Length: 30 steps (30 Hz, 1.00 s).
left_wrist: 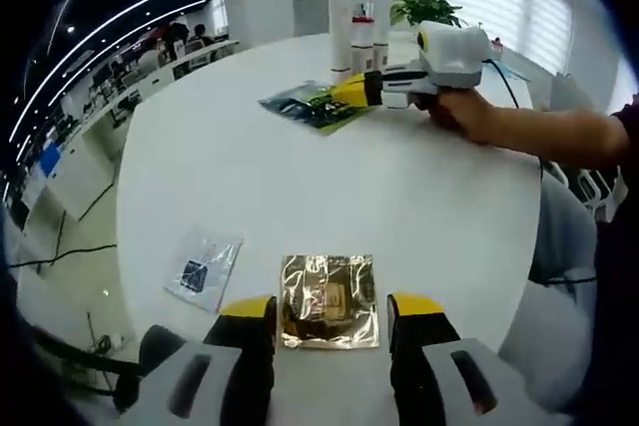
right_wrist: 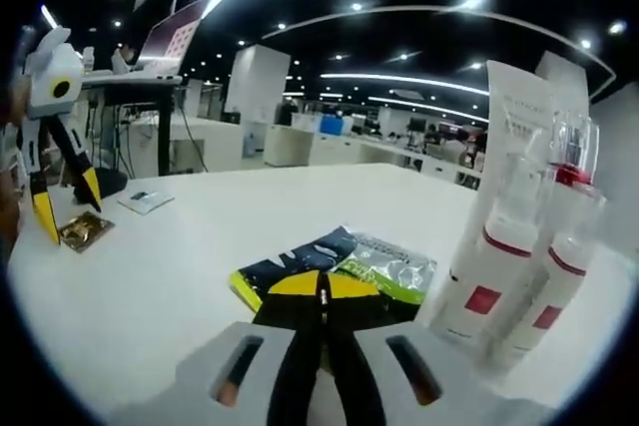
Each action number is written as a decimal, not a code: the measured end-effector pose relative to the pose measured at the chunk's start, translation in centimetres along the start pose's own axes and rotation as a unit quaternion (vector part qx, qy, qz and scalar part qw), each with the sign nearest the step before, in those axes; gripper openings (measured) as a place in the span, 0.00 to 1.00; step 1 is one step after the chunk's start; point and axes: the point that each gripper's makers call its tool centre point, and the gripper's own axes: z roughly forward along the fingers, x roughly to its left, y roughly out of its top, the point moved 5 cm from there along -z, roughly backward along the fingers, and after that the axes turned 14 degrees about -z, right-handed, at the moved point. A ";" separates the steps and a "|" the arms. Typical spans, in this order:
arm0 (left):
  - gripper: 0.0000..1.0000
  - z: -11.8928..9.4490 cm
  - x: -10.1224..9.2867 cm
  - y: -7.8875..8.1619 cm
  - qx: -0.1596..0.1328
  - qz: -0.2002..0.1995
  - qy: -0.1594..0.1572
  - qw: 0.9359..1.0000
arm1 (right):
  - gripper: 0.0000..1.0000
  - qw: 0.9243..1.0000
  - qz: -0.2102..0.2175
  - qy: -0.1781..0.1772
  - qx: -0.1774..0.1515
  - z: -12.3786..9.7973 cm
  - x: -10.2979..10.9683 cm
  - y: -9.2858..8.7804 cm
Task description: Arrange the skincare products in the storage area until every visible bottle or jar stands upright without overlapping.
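Gold sachet (left_wrist: 328,300) between parted left gripper (left_wrist: 331,318) jaws, right gripper (right_wrist: 321,291) jaws together beside bottles (right_wrist: 519,276).

The left gripper (left_wrist: 330,321) has two fat black jaws with bright yellow tips. Behind the jaws its body is grey, and each side has a dark slot in it. The right gripper (right_wrist: 321,298) has the same black jaws, yellow tips and grey slotted body. Seen from far, the right gripper has a white boxy top and a black cable trailing behind. The person's hand (left_wrist: 461,112) leads to a dark short sleeve (left_wrist: 627,127).
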 end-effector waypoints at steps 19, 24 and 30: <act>0.41 0.3 -0.1 0.3 0.049 0.012 -0.008 0.999 | 0.11 0.999 0.018 -0.004 -0.046 -0.9 -0.1 1.1; 0.40 0.3 -0.3 0.3 0.057 0.022 -0.005 0.998 | 0.11 0.999 0.014 -0.011 -0.039 -0.8 -0.3 0.9; 0.16 0.3 -0.4 1.0 0.039 0.037 0.000 0.999 | 0.11 0.999 0.014 -0.010 -0.041 -0.8 -0.3 0.9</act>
